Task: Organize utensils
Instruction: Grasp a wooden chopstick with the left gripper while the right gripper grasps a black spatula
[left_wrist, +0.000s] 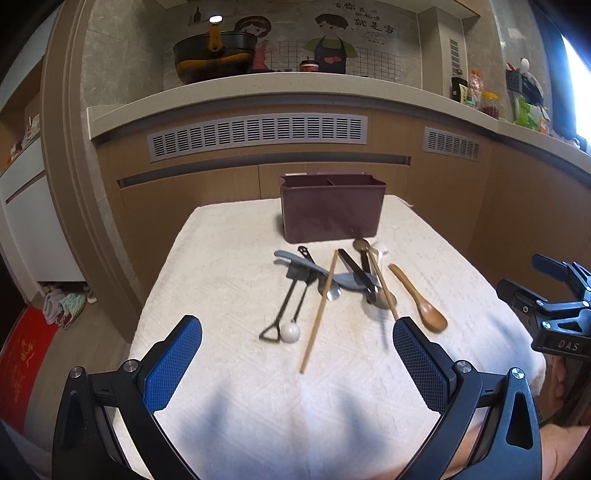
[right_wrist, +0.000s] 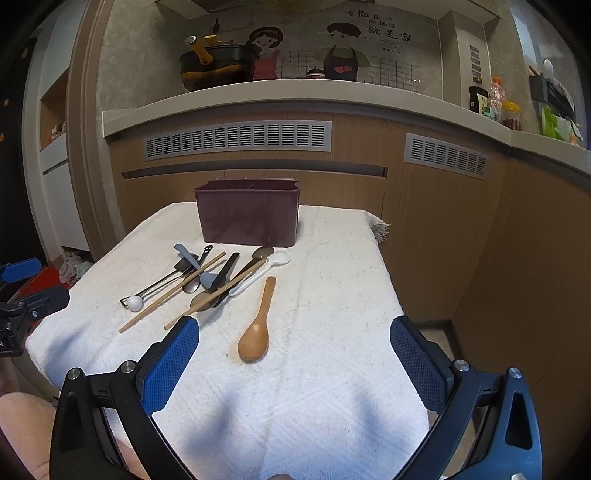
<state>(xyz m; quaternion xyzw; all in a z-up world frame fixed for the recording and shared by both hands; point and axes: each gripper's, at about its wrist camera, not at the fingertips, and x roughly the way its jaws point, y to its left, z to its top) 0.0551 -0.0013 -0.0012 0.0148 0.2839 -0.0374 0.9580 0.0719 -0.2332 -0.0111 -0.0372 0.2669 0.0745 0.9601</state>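
The desk, under a white cloth, is giving me bare room along its near edge. The bin is standing at the far edge, the utensil pile lying just before it. I am holding my left gripper and right gripper wide apart, gripping nothing. My right gripper's body is showing "DAS". The wooden spoon is lying apart from the pile, near my right gripper.

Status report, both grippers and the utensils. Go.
Left gripper open, empty; right gripper open, empty. Utensils piled loose on cloth, wooden spoon apart. Holder behind, nothing blocking.
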